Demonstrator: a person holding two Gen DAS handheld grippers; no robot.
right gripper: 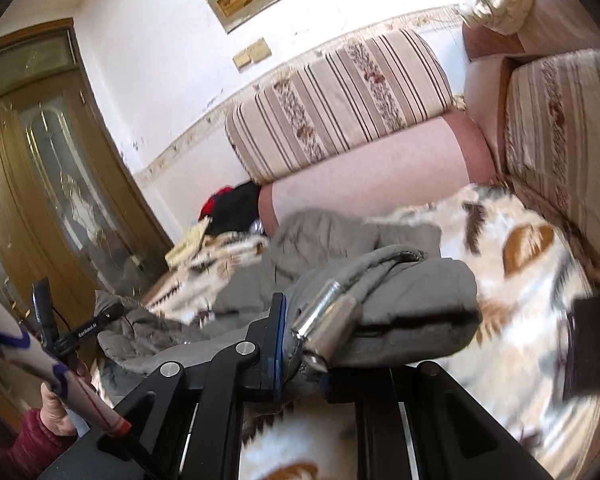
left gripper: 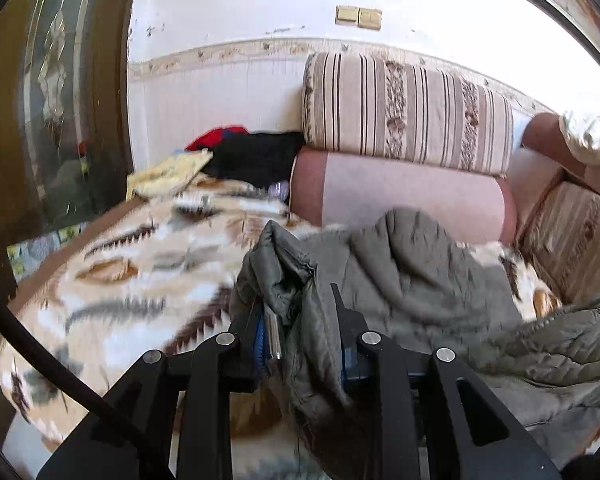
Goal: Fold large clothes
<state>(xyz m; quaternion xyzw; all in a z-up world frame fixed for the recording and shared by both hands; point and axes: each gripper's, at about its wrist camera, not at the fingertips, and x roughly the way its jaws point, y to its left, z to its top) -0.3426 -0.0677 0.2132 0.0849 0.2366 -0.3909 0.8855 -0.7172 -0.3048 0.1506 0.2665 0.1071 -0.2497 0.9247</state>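
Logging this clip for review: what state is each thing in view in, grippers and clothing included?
Left gripper: shut on the jacket's bunched edge.
Right gripper: shut on another fold of the jacket.
Grey-green quilted jacket: crumpled, partly lifted, the rest lying on the blanket.
Patterned cream-and-brown fleece blanket: spread flat over the sofa seat.
Black and red clothes: heaped, unfolded, at the sofa's far end.
Brown glazed wooden door: closed.

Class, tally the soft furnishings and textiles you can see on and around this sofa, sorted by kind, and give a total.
Grey padded jacket: 1
Patterned fleece blanket: 1
Striped back cushions: 2
Pink bolster: 1
Piled clothes in the corner, black, red, yellow: 3
Total: 8
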